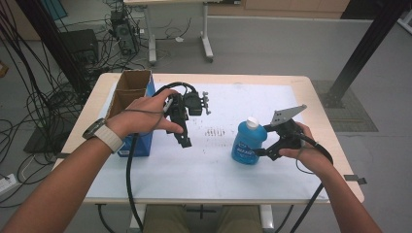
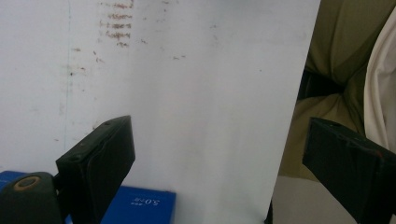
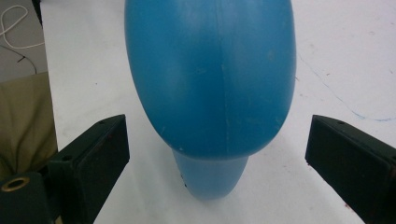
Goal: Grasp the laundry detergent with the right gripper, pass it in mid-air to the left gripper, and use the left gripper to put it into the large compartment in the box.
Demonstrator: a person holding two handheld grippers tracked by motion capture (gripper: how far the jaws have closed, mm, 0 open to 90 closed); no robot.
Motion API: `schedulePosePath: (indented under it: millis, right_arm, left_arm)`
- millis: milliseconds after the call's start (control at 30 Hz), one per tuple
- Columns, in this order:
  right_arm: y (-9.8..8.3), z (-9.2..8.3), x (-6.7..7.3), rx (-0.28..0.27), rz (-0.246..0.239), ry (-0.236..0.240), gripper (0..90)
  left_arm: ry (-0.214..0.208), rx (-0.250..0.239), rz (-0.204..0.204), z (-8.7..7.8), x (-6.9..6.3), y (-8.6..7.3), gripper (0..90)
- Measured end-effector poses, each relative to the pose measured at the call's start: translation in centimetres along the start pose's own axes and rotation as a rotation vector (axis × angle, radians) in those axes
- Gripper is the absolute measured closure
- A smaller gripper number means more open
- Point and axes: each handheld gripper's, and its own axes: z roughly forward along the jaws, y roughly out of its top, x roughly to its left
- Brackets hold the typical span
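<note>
Two black jaws of the right gripper (image 3: pixel 217 158) stand wide apart with the blue bottle (image 3: pixel 212 84) straight ahead between them, not yet touched on either side, so that gripper is released and holds nothing. In the high view the right gripper (image 1: pixel 265 152) sits just beside the bottle (image 1: pixel 248 142), coming at it level from the right, and is by far the nearer hand. The bottle stands upright on the white table (image 1: pixel 160 170) right of centre, its long axis vertical and its white cap (image 1: pixel 251 123) pointing up. A straight push ahead and a squeeze should take it. Farther left, the left gripper (image 1: pixel 184 141) hangs open and empty, pointing down, beside the open cardboard box (image 1: pixel 130 94).
</note>
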Motion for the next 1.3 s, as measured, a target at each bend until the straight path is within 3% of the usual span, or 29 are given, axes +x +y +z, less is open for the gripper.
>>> schedulePosePath:
  millis: [1300]
  right_arm:
    - [-0.40, 0.42, 0.24, -0.049, 0.010, -0.011, 5.9]
  left_arm:
    - [0.002, -0.002, 0.003, 0.09, -0.03, 0.07, 9.8]
